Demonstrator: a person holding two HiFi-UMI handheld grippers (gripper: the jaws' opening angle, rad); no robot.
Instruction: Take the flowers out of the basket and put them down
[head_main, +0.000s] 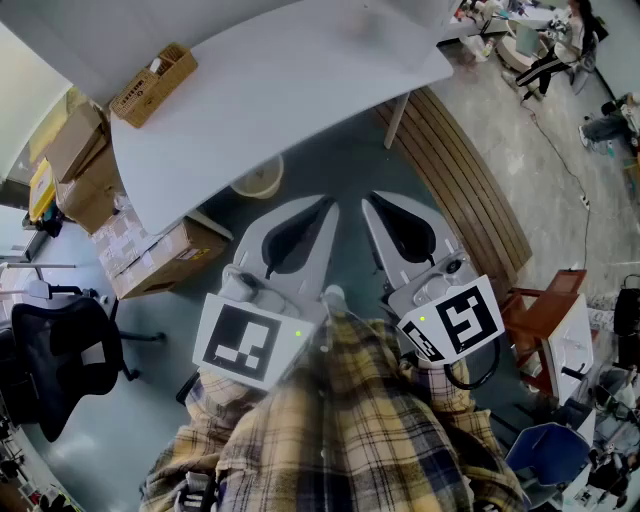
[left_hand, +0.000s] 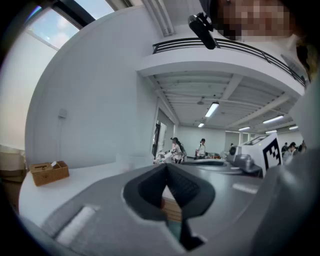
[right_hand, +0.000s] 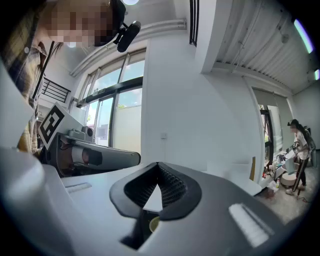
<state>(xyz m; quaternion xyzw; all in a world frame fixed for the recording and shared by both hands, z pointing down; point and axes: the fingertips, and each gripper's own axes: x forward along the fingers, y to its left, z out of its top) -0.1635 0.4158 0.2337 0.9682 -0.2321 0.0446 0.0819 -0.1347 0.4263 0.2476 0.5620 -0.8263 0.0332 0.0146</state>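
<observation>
the left gripper and right gripper hang just short of the white table, jaws pressed together on nothing. the basket sits at the table's left end, its contents too small to make out.

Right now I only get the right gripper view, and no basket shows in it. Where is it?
Observer: In the head view the basket sits on the white table, near its left end.
Operator: Is the left tool carrying anything?
Observer: No. The left gripper view shows the left tool with its jaws together and nothing between them.
Operator: Anything below the table on that side?
Observer: Cardboard boxes stand on the floor under the table's left end.
</observation>
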